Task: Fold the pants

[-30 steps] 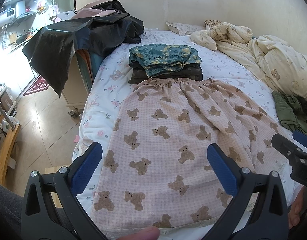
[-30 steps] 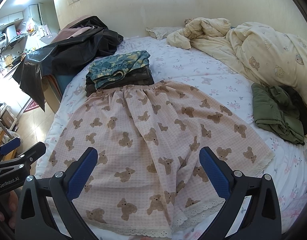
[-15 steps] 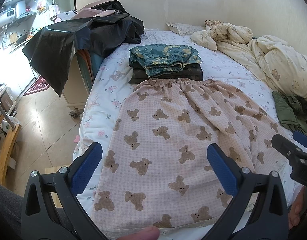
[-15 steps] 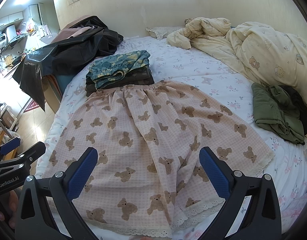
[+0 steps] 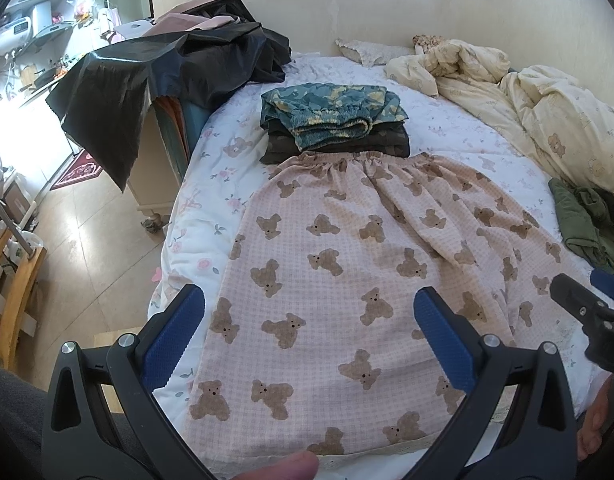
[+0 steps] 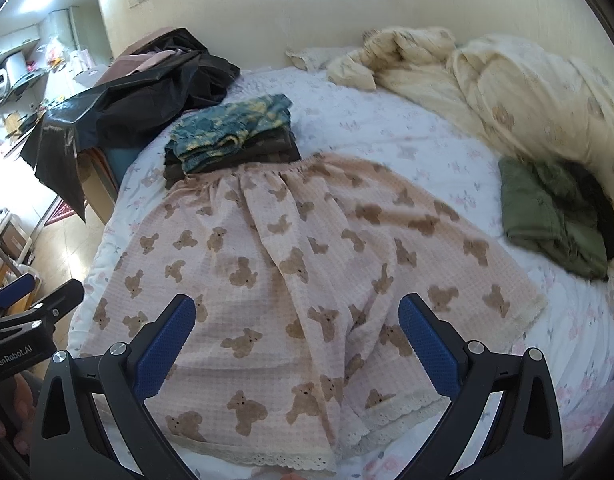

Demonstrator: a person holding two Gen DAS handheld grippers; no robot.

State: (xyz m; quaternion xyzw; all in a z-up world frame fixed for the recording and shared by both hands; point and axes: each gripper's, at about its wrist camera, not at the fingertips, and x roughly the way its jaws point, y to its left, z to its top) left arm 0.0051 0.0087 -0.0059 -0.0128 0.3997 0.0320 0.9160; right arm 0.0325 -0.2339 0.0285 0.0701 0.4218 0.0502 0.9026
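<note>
Pink bear-print pants (image 5: 347, 280) spread flat on bed (image 5: 211, 216), waistband at far end, lace-trimmed leg hems at near edge. Waistband touching, maybe slightly overlapping, near side of folded stack (image 5: 335, 124): teal patterned piece on top, dark pieces under. In right view pants (image 6: 291, 264) show long crease down the middle, right leg fanned out toward right edge of bed (image 6: 427, 140).

Left gripper (image 5: 307, 324) hovering above near-left part of pants, blue pads (image 5: 175, 332) spread wide, nothing between them. Not touching fabric as far as visible. Fingertip (image 5: 283, 468) poking in at bottom edge of left view.

Right gripper (image 6: 297, 332) above near-middle of pants, pads (image 6: 427, 348) also wide apart, holding nothing. Right view motion-blurred, worst at far right.

Each gripper visible in the other's view: right gripper (image 5: 587, 312) at right edge of left view, left gripper (image 6: 31, 312) at left edge of right view.

Elsewhere on bed: crumpled green garment (image 6: 555, 216) well right of pants, not touching. Cream quilt (image 6: 507, 84) bunched at far right. Black sheet (image 5: 155, 80) draped over cabinet off left side of bed.
</note>
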